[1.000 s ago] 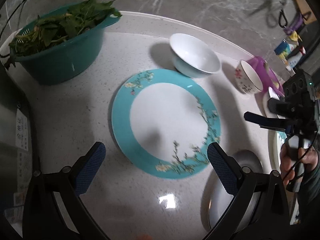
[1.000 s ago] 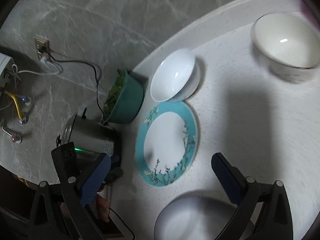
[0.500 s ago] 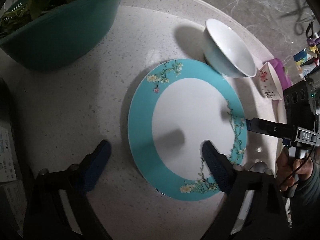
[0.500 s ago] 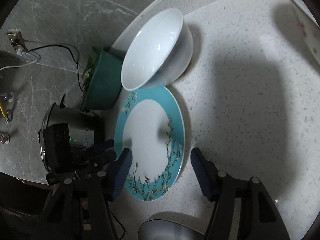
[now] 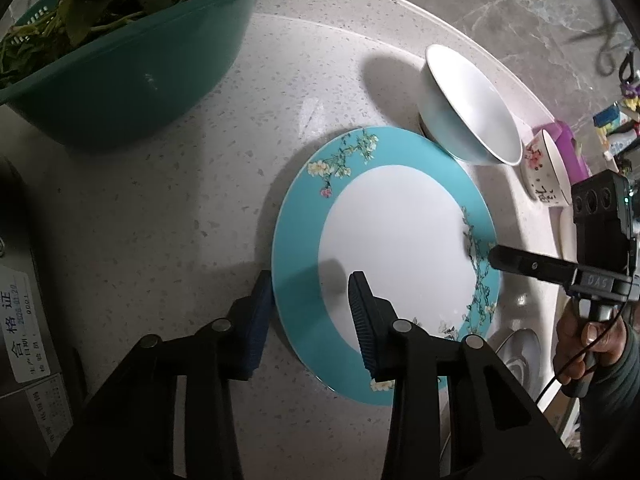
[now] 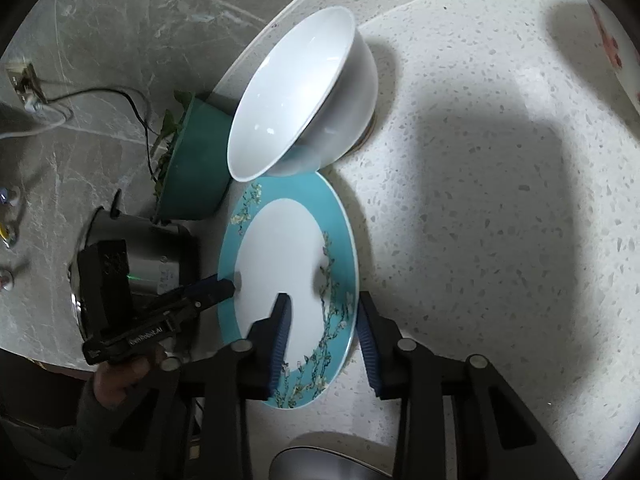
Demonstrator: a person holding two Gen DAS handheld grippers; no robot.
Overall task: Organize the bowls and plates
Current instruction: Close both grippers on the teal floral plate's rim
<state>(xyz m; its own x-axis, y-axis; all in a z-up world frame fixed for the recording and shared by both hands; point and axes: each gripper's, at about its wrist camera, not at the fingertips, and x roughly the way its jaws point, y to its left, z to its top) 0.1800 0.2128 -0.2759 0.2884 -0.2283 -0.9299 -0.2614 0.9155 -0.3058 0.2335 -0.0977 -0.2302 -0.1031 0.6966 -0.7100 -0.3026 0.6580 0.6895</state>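
Note:
A teal-rimmed plate point(image 5: 384, 264) with blossom print lies flat on the speckled counter. My left gripper point(image 5: 310, 312) straddles its left rim, one pad outside the edge and one over the plate; its jaws are closing. My right gripper point(image 6: 322, 336) straddles the opposite rim point(image 6: 344, 312) the same way, jaws closing too. Each gripper shows in the other's view: the right gripper point(image 5: 496, 258) and the left gripper point(image 6: 224, 288). A white bowl point(image 5: 468, 108) stands just behind the plate, also the white bowl point(image 6: 296, 92). A small flowered bowl point(image 5: 546, 172) sits further right.
A teal colander of greens point(image 5: 120, 52) stands at the back left. A steel pot point(image 6: 136, 248) is beside the plate's left side. A steel bowl point(image 6: 332, 464) sits near the front edge, by the plate. A purple item point(image 5: 572, 148) lies behind the flowered bowl.
Both grippers came down onto the plate from wide open. Their jaws have narrowed around opposite rims. The plate and bowls have not moved.

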